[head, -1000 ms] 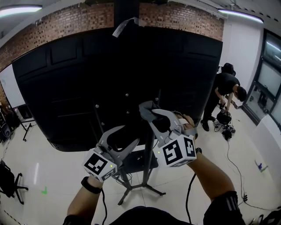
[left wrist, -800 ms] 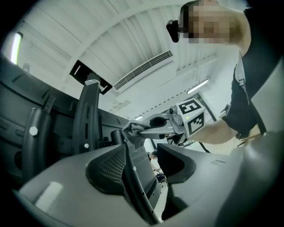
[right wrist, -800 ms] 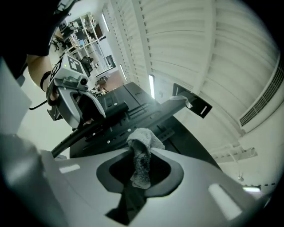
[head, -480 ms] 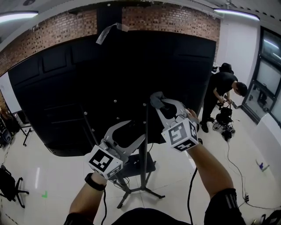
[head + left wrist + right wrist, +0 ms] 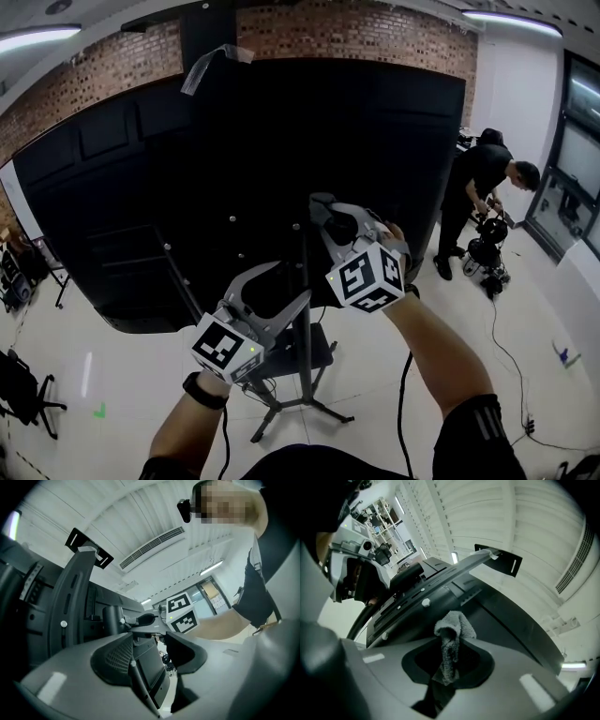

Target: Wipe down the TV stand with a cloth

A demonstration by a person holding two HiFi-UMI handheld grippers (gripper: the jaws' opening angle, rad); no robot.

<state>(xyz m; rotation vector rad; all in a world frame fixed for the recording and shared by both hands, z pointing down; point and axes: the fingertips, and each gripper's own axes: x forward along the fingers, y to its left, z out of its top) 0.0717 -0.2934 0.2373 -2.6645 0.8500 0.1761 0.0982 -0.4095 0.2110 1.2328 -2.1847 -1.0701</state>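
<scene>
The right tool [image 5: 450,654] is clenched on the grey cloth [image 5: 454,623], raised beside the TV stand [image 5: 306,382] upright; contact cannot be confirmed. The left tool [image 5: 150,651] is released and empty. Judged: most wiping remains.

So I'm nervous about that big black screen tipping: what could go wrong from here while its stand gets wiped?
The grey cloth is pinched in the right gripper by a narrow fold, its bunched end past the tips, so it may pull free when dragged over the black metal mounting rail. The open, empty left gripper hangs close to the black upright stand pole; a bump there might rock the large black screen.
</scene>
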